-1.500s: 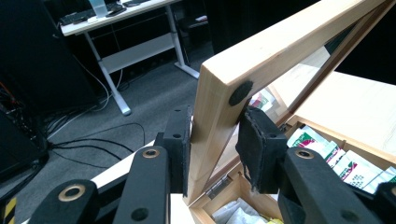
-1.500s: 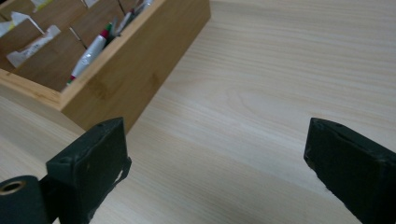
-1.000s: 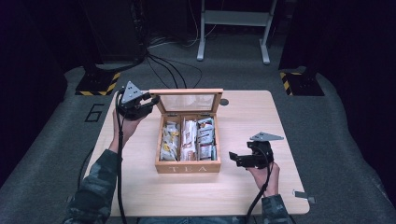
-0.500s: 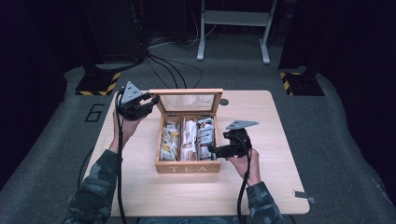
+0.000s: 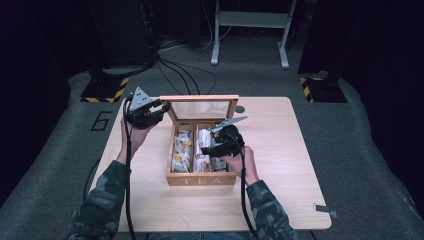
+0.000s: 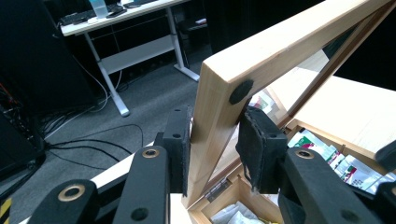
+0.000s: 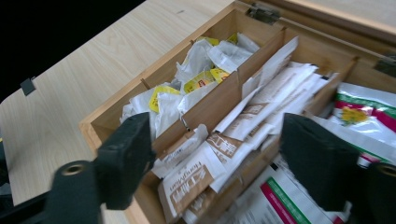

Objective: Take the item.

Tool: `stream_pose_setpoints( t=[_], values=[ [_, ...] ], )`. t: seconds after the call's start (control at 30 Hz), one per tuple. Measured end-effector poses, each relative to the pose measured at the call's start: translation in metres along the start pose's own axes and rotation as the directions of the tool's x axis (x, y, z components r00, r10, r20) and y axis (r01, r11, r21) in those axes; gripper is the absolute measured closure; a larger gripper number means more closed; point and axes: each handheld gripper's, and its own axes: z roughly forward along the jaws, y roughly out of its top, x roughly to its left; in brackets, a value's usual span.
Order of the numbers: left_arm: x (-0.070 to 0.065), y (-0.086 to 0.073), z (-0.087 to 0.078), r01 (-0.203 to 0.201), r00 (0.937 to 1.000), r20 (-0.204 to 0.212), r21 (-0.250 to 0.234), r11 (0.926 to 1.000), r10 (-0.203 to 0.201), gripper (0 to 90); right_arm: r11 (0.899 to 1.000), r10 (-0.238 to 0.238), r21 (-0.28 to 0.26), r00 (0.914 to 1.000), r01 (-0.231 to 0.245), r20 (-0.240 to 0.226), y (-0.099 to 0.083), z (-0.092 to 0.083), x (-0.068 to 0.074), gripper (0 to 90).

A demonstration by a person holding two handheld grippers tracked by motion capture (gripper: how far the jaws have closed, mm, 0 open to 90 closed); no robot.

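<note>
Tea box: a wooden box (image 5: 201, 179) lettered "TEA" on its front wall stands mid-table (image 5: 280, 200), its glass-paned lid (image 5: 200, 106) raised upright at the back.
Compartments: three, divided by wooden slats, all packed with tea sachets (image 7: 212, 158).
High view: gives the layout; left gripper (image 5: 159, 109) at the lid's left corner, right gripper (image 5: 207, 150) low over the box's middle and right compartments.
Left gripper view: shows the grip up close; the left gripper (image 6: 212, 149) has its two pads on either face of the lid's wooden frame (image 6: 219, 107), clamped on it, beside a brass hinge (image 6: 218, 189).
Right gripper view: shows the sachets' print and yellow tags; the right gripper (image 7: 224, 163) has its jaws spread wide, one over the box's outer wall, one over the green-and-white packets (image 7: 369, 116), grasping nothing.
Background: a white-legged desk (image 6: 135, 28) and floor cables (image 5: 185, 75).
</note>
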Motion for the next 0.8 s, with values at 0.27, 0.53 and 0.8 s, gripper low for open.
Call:
stream_pose_setpoints(
  t=[0.27, 0.53, 0.8],
  values=[
    [0.000, 0.000, 0.000, -0.001, 1.0000, 0.002, -0.002, 1.0000, 0.001, 64.7, 0.995, 0.025, 0.095, 0.9989, -0.029, 0.038, 0.010, 0.036, 0.000, 47.1],
    [0.000, 0.000, 0.001, 0.001, 1.0000, -0.001, -0.001, 1.0000, -0.001, 64.7, 0.988, 0.022, 0.147, 0.9879, -0.045, 0.153, 0.013, 0.052, 0.001, 62.1],
    [0.000, 0.000, 0.000, 0.001, 1.0000, 0.001, -0.001, 1.0000, -0.001, 64.7, 0.986, 0.025, 0.157, 0.9810, -0.056, 0.192, 0.017, 0.057, 0.009, 64.6]
  ],
)
